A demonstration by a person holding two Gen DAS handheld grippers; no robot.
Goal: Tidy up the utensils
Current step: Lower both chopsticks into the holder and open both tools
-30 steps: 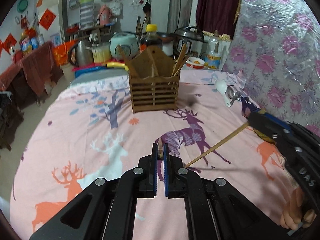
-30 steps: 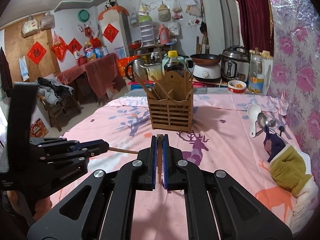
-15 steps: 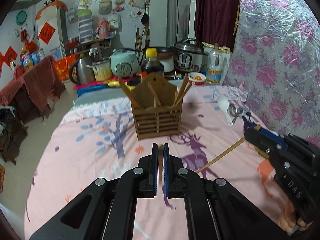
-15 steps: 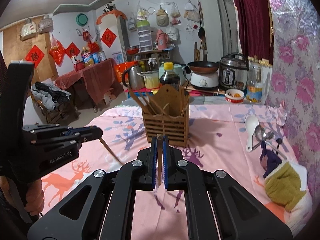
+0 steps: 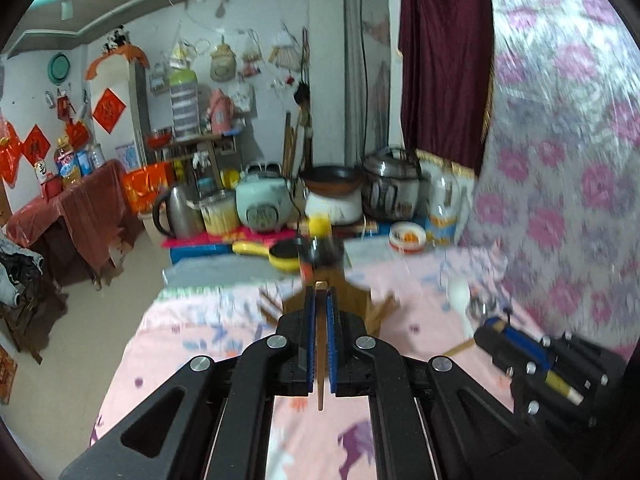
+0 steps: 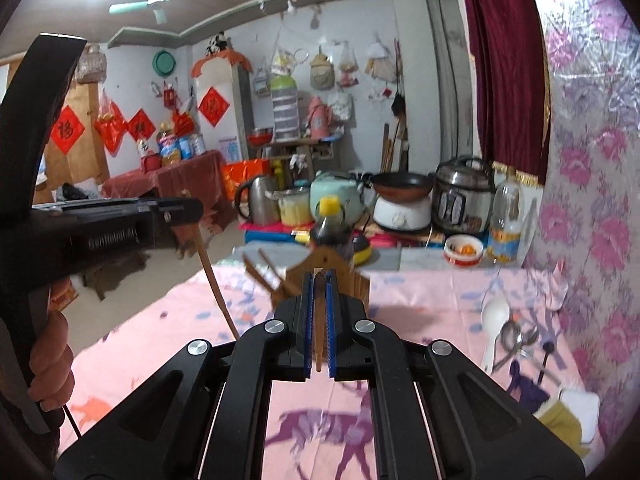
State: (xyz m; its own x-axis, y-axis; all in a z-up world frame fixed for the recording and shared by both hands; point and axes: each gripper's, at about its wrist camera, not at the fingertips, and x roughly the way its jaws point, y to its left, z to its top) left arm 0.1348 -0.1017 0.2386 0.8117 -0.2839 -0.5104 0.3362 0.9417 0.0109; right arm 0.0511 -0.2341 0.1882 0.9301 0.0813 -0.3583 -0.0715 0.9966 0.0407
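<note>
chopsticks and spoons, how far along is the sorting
Done: several chopsticks already stand in the wooden holder. In hand: the left gripper and right gripper are each shut on one chopstick, lifted off the table toward the holder. Left: the white spoon and metal spoons still lie on the tablecloth.

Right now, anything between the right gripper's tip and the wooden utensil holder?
Nothing on the pink cloth there in the right wrist view. The right gripper, shut on a chopstick, overlaps the wooden utensil holder just beyond it.
</note>
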